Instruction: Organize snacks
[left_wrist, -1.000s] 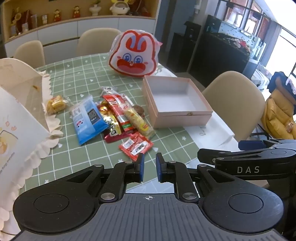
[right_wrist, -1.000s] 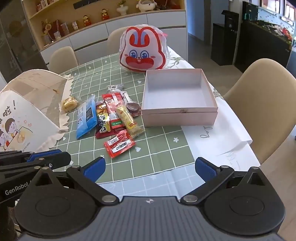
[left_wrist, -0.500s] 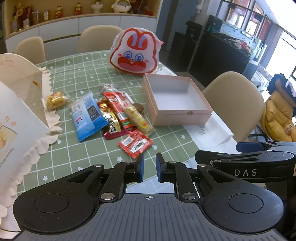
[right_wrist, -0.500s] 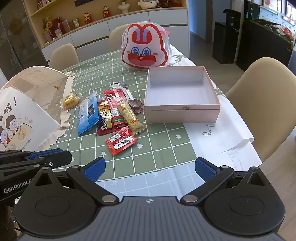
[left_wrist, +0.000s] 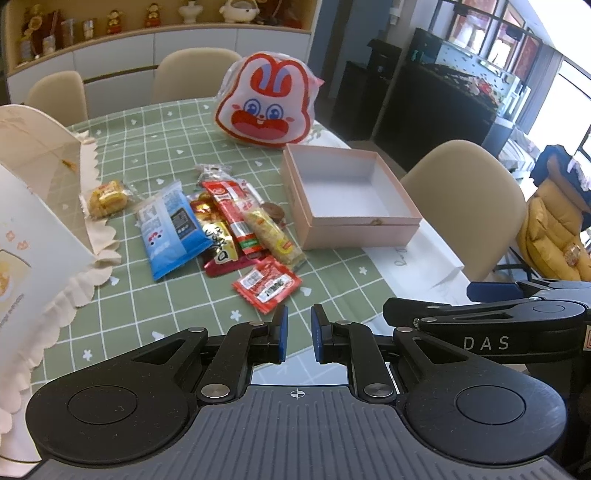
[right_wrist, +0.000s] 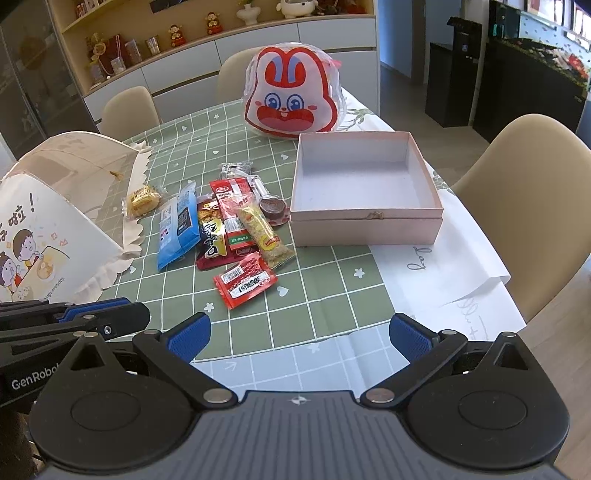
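A pile of snack packets lies on the green checked tablecloth: a blue packet (left_wrist: 168, 230) (right_wrist: 177, 229), red and yellow packets (right_wrist: 236, 221), a small red packet (left_wrist: 266, 283) (right_wrist: 245, 281) nearest me, and a yellow wrapped cake (left_wrist: 107, 197) (right_wrist: 142, 199) to the left. An open, empty pink box (left_wrist: 347, 192) (right_wrist: 364, 184) stands right of the pile. My left gripper (left_wrist: 297, 334) is nearly shut on nothing, just short of the small red packet. My right gripper (right_wrist: 299, 338) is wide open and empty, above the table's near edge.
A rabbit-face bag (left_wrist: 267, 107) (right_wrist: 291, 99) stands behind the box. A white mesh food cover and a printed paper bag (right_wrist: 40, 240) stand at the left. White paper (right_wrist: 450, 269) lies at the right. Beige chairs (right_wrist: 528, 192) surround the table.
Both grippers have moved slightly forward toward the snack pile. Jaw openings are unchanged.
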